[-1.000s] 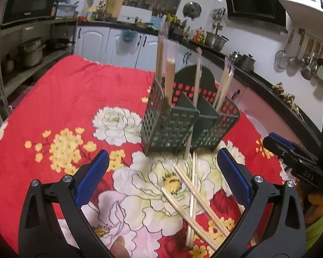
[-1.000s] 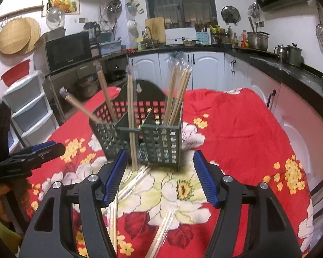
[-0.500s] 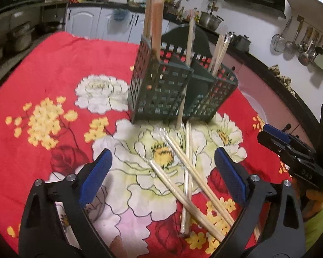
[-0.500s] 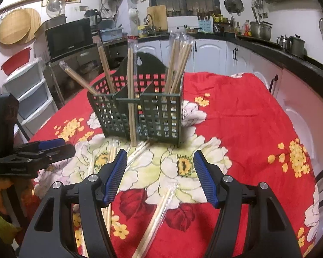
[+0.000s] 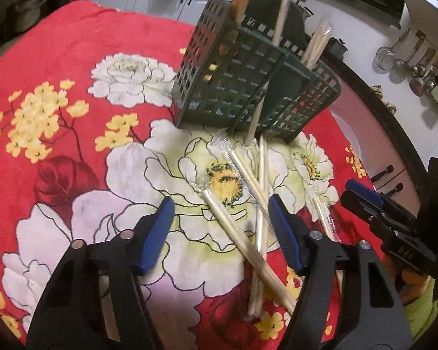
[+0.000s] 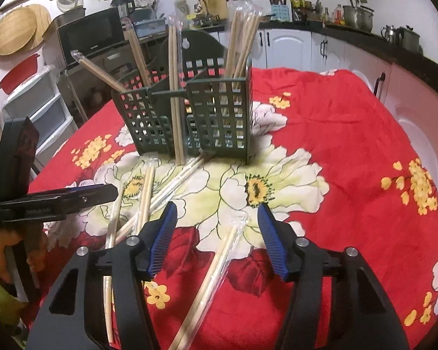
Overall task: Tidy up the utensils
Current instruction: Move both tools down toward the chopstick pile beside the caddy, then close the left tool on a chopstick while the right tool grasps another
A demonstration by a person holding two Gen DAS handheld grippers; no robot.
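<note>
While both tongs narrow without gripping, pale plastic-sleeved chopsticks (image 5: 242, 233) lie crossed before the green holder (image 5: 248, 87).

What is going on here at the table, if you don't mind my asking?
A person is sorting wrapped chopsticks into a green basket on a red flowered cloth. Several pairs already stand in it. The left gripper is closing around a crossed pile on the cloth; the right gripper is closing around a single pair. Neither grips yet.
</note>
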